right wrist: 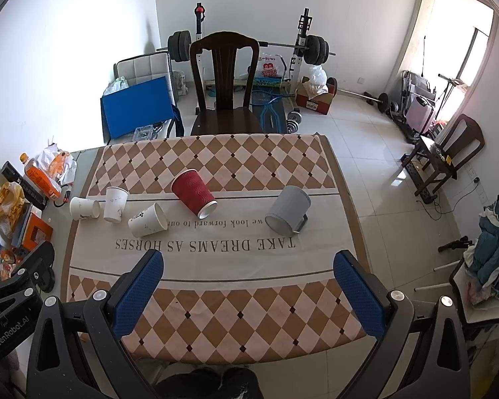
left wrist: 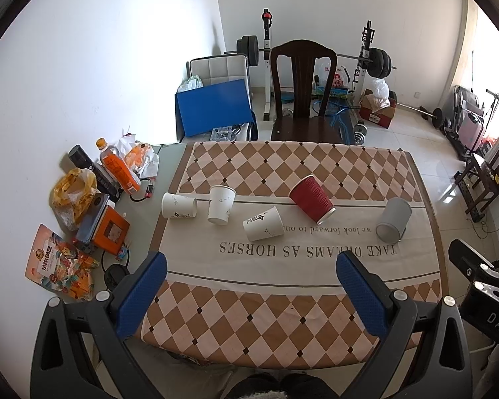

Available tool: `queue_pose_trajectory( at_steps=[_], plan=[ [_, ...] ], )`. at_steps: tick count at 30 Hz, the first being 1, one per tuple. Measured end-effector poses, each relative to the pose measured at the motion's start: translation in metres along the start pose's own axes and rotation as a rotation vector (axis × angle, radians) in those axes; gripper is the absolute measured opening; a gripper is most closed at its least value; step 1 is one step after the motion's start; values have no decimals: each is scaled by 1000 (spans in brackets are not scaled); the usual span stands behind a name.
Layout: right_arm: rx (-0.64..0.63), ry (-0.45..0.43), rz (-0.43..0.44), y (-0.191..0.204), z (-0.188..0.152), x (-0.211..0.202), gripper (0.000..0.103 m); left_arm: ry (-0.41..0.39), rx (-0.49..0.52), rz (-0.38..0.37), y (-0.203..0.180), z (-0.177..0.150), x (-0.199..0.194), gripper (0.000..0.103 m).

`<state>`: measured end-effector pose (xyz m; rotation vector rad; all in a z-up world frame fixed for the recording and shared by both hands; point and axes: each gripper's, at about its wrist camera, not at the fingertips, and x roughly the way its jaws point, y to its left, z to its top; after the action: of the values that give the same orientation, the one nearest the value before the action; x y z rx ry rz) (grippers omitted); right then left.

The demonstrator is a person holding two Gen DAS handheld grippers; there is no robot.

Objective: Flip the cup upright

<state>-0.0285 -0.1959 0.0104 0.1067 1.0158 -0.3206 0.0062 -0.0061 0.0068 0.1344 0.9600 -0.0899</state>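
Several cups lie across the middle of the checked tablecloth [left wrist: 282, 316]. A red ribbed paper cup [left wrist: 311, 199] [right wrist: 194, 192] lies on its side. A grey mug [left wrist: 393, 218] [right wrist: 289, 209] with a handle lies on its side at the right. Three white paper cups sit at the left: one [left wrist: 178, 205] [right wrist: 84, 208] on its side, one [left wrist: 221, 204] [right wrist: 115, 204] standing mouth down, one [left wrist: 263, 223] [right wrist: 148, 220] on its side. My left gripper [left wrist: 251, 266] and right gripper [right wrist: 248, 264] are open and empty, held above the near part of the table, apart from all cups.
Snack bags, an orange bottle [left wrist: 118, 166] and boxes crowd the table's left edge. A dark wooden chair [left wrist: 302, 93] stands behind the table. Weights and a bench rack stand by the back wall. The other gripper [left wrist: 482, 286] shows at the right edge.
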Motion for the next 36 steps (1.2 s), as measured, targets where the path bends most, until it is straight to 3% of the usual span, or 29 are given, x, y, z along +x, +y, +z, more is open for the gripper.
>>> queue_pose_trajectory(
  at_steps=[33,36],
  plan=[
    [3,-3,1,2,-1,0,103,-3,1,0,3,-3,-2,103],
    [3,2,1,2,-2,1,103,-1,9,3,-12,-9,-3,103]
  ],
)
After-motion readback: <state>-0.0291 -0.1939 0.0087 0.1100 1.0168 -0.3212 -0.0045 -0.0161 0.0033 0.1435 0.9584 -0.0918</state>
